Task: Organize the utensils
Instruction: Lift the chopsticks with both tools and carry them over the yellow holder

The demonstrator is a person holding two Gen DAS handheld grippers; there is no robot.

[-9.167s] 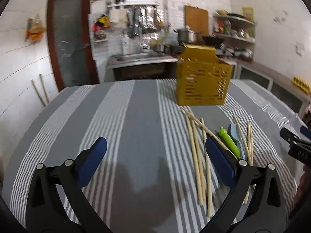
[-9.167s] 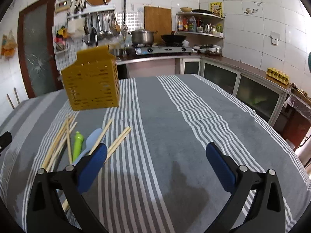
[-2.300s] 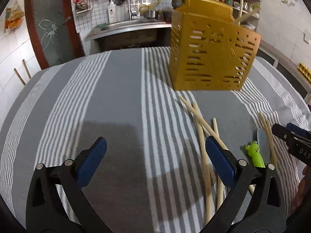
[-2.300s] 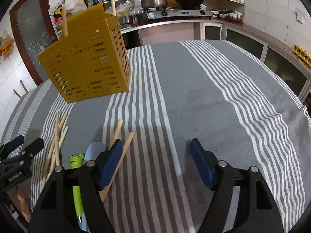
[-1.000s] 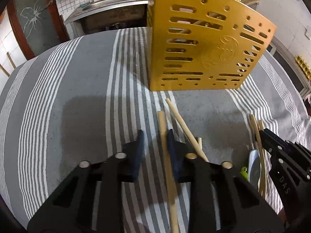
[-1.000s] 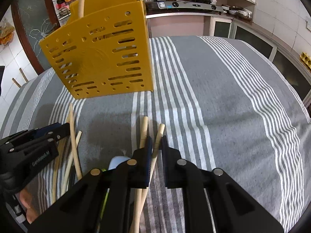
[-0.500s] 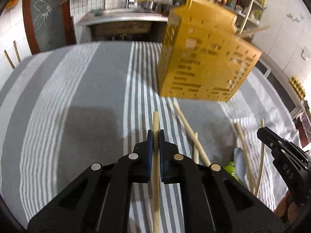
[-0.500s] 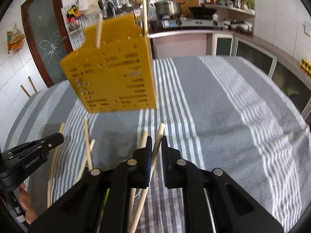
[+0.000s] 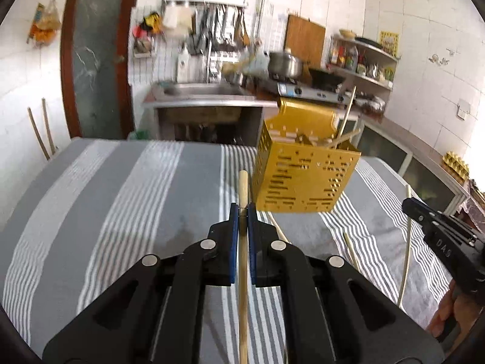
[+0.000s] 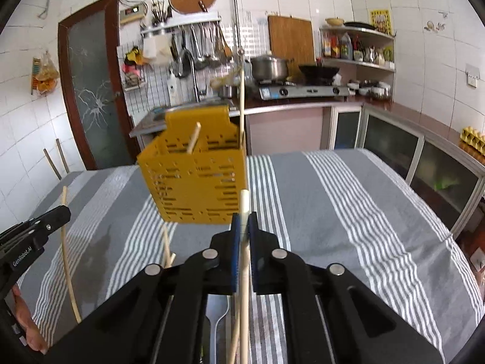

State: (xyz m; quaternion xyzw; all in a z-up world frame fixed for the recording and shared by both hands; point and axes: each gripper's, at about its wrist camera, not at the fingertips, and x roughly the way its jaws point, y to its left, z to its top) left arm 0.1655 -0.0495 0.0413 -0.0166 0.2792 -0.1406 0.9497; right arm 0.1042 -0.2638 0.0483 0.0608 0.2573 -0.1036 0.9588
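Left gripper and right gripper each clench a wooden chopstick, near the yellow utensil basket.

yellow slotted caddy upright on striped cloth, few chopsticks inside; more chopsticks loose nearby

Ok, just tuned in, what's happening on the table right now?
Utensils are being sorted into the yellow holder. The left gripper is shut on one wooden chopstick, the right gripper on another, both lifted toward the holder. Two chopsticks stand in it; more lie on the striped cloth.
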